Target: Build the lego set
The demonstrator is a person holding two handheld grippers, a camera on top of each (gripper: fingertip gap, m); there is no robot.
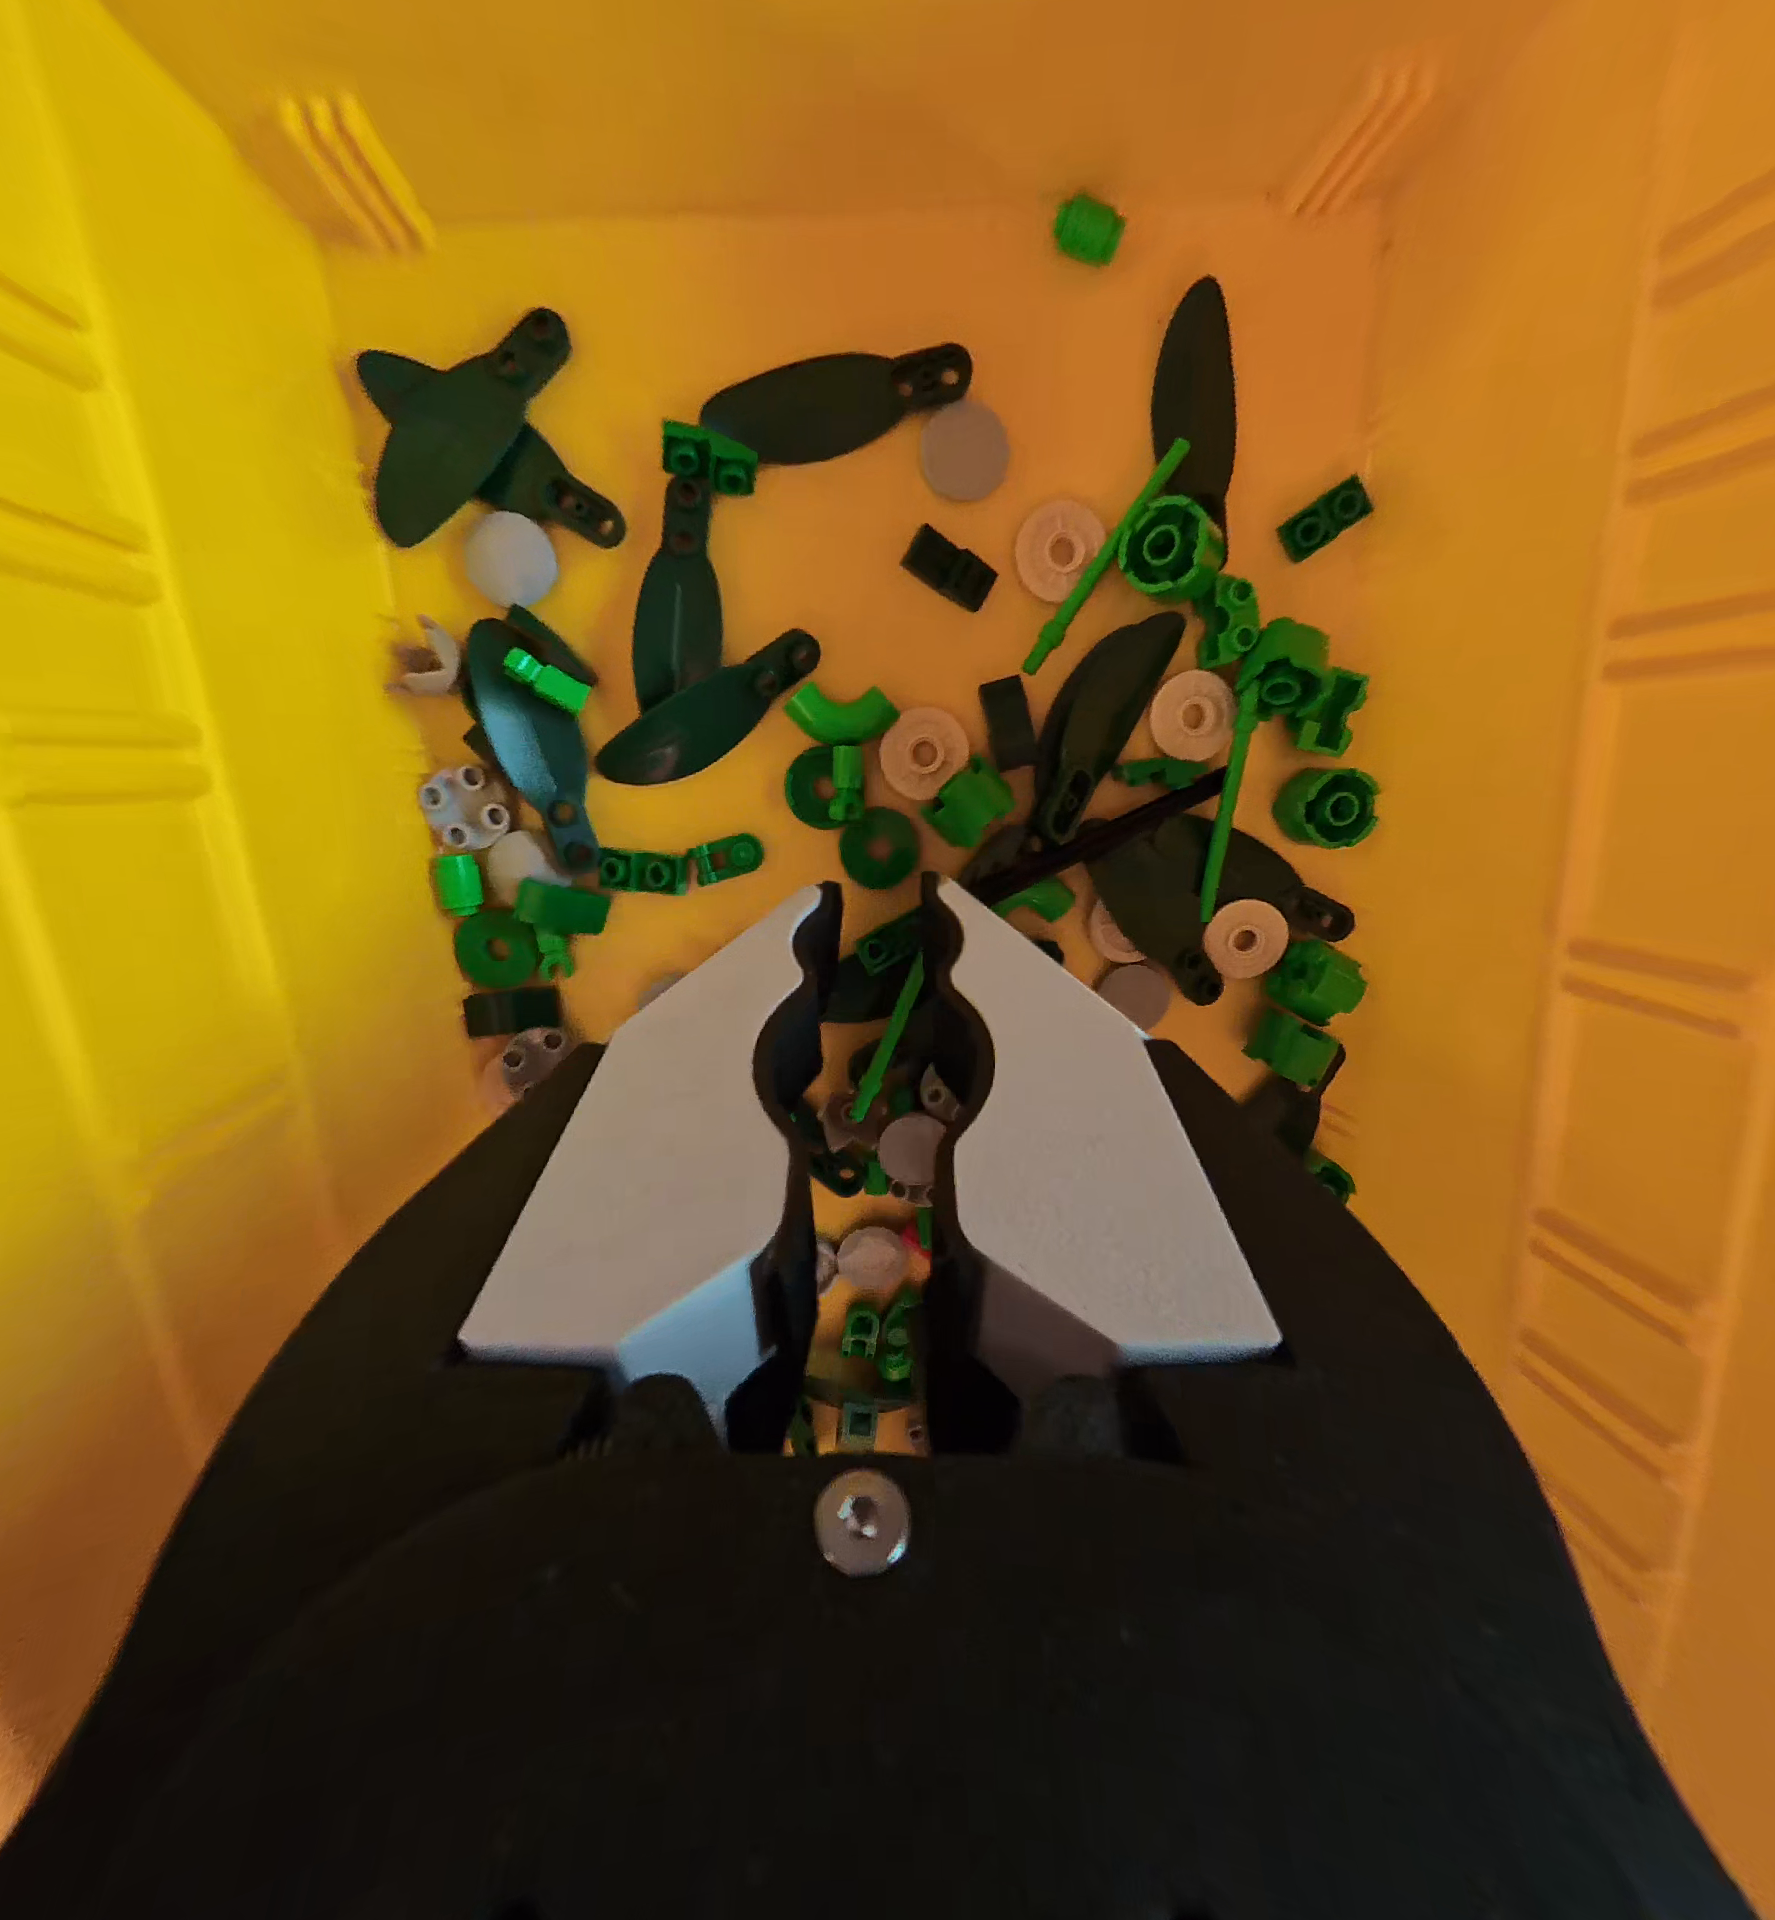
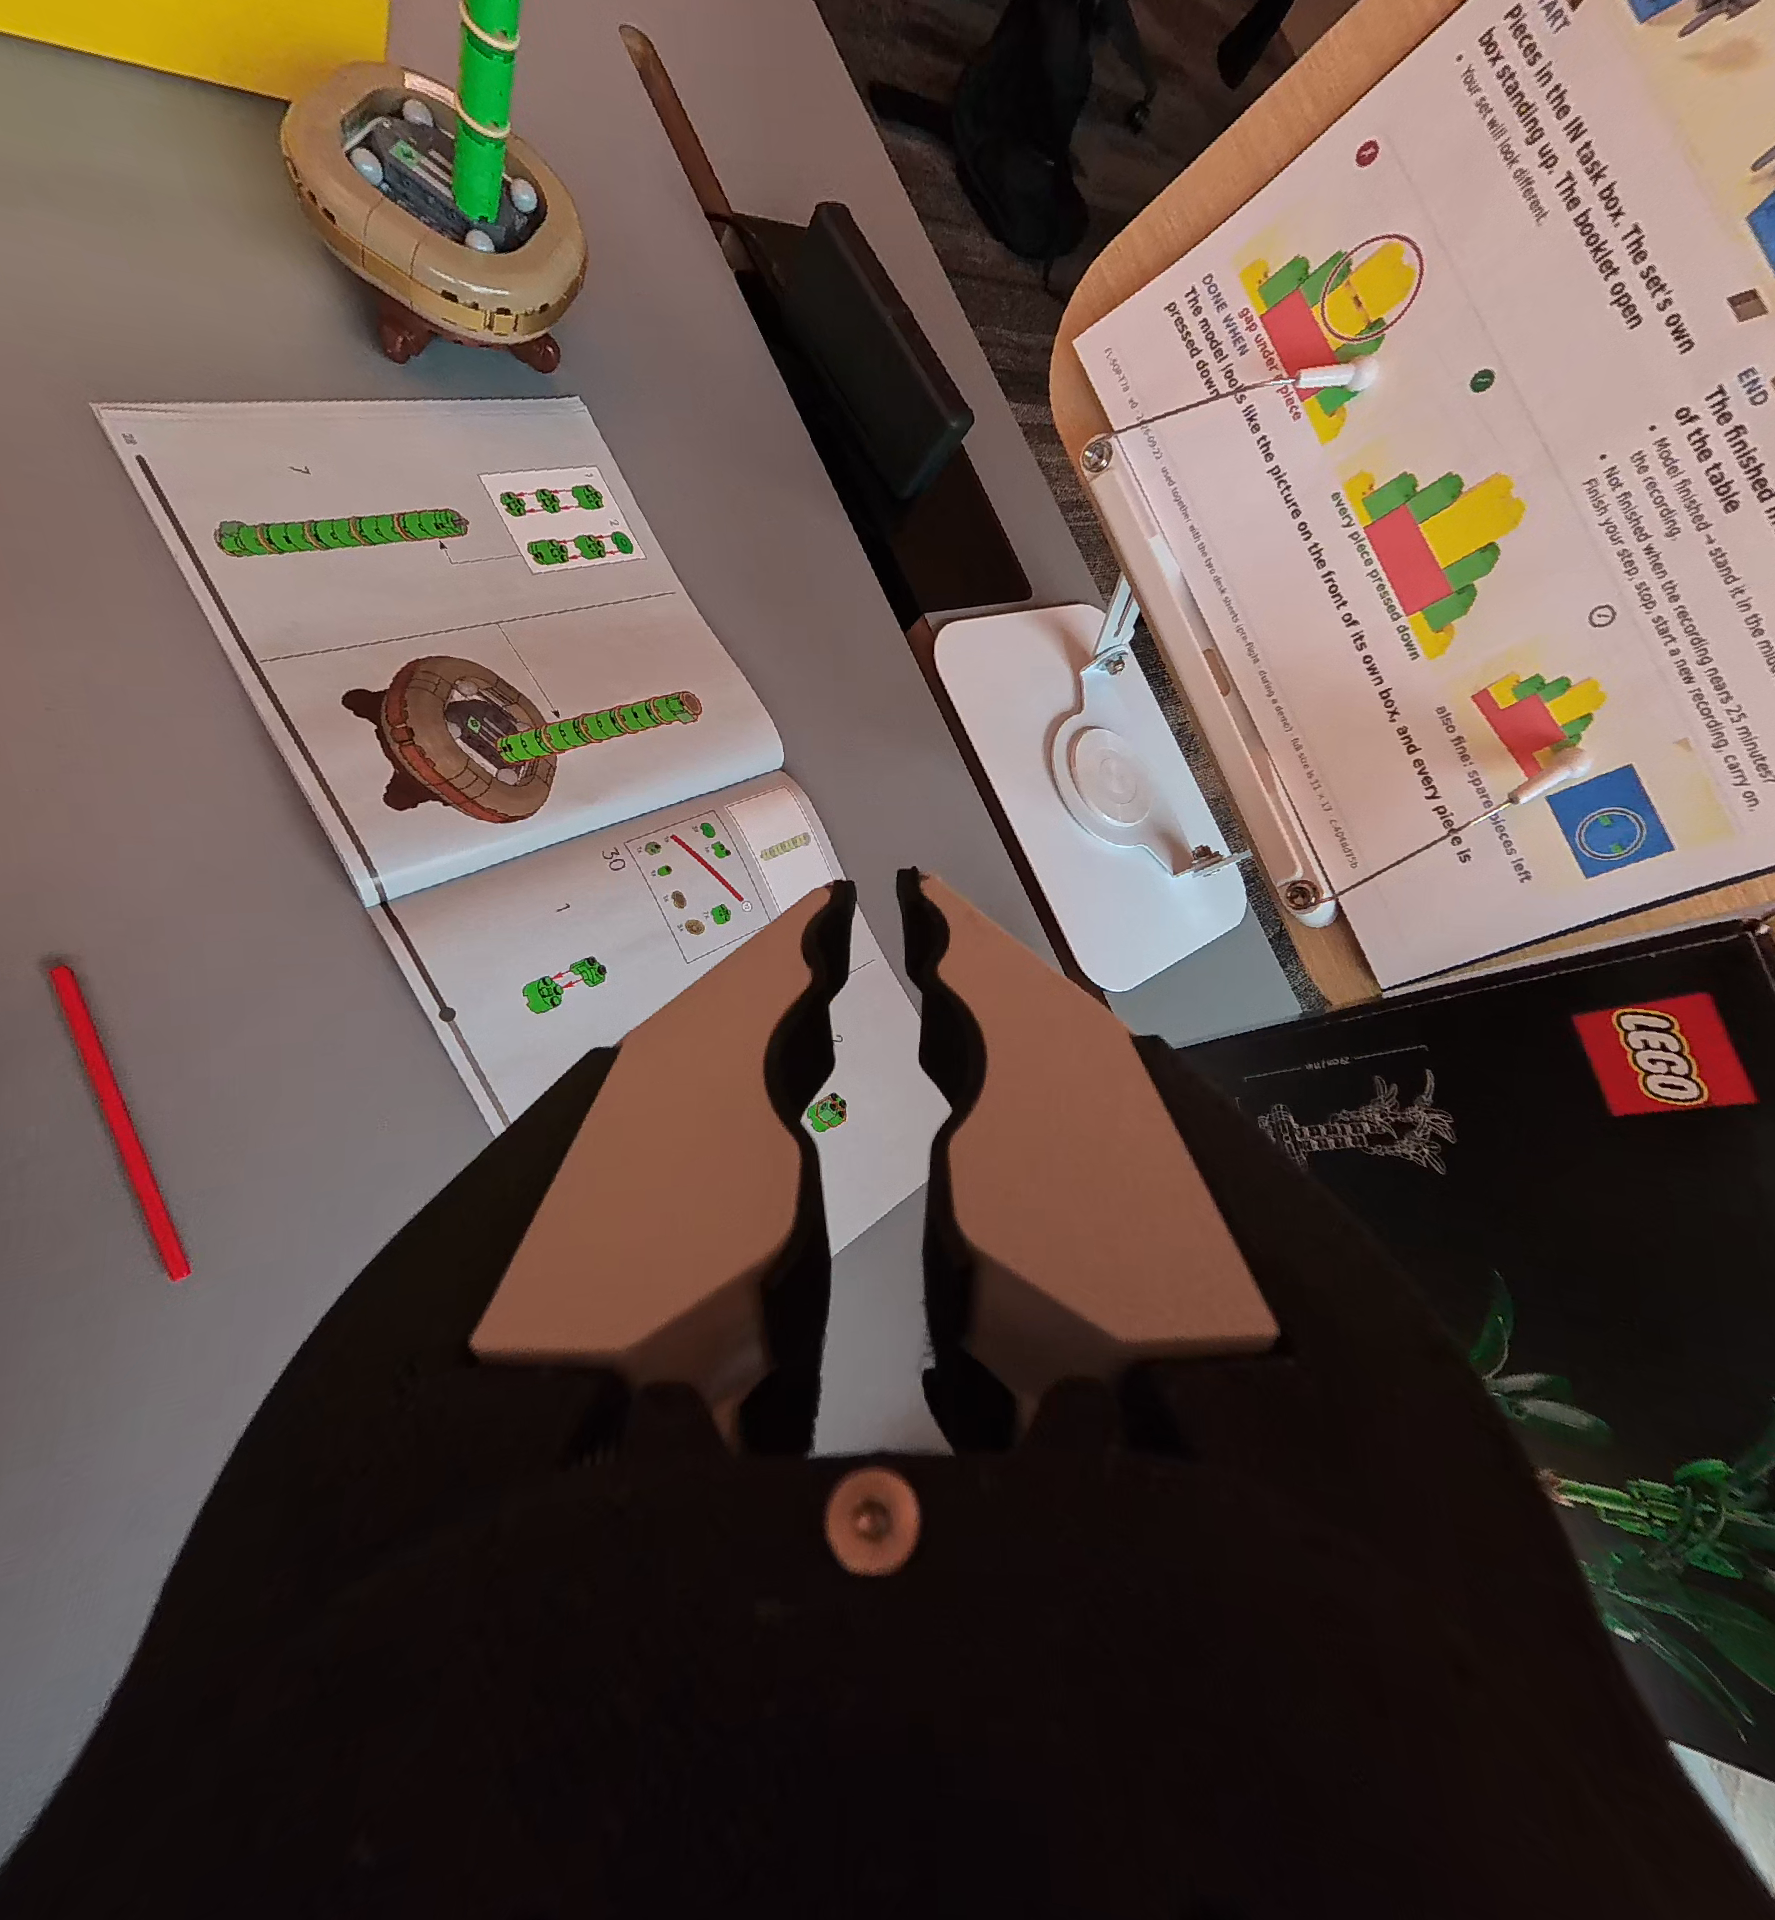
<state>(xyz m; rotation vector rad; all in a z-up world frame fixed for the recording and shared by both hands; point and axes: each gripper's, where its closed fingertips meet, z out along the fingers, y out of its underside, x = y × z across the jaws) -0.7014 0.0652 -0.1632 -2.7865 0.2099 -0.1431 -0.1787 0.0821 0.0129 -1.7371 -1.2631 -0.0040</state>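
My left gripper (image 1: 880, 885) is down inside a yellow bin (image 1: 239, 727), just above its floor. Its jaws stand a narrow gap apart and hold nothing. Loose pieces cover the floor: dark green leaves (image 1: 447, 436), bright green round bricks (image 1: 1330, 805), grey round plates (image 1: 966, 452) and thin green bars (image 1: 1111, 561). One thin green bar (image 1: 891, 1039) lies on the floor between my fingers. My right gripper (image 2: 875, 888) hovers over the open instruction booklet (image 2: 447, 623), jaws slightly apart and empty. The part-built model, a tan oval pot (image 2: 436, 260) with a green stalk (image 2: 483, 114), stands at the far left.
A red rod (image 2: 119, 1122) lies on the grey table (image 2: 83, 727) to the left. The black set box (image 2: 1589, 1299) is at the right. A printed sheet on a wooden board (image 2: 1485, 468) leans on a white stand (image 2: 1070, 748) past the table edge. About 55 centimetres separates my left fingertips from my right. The right gripper is farther from the tan oval pot (image 2: 436, 260), some 35 centimetres, than the left, some 25 centimetres.
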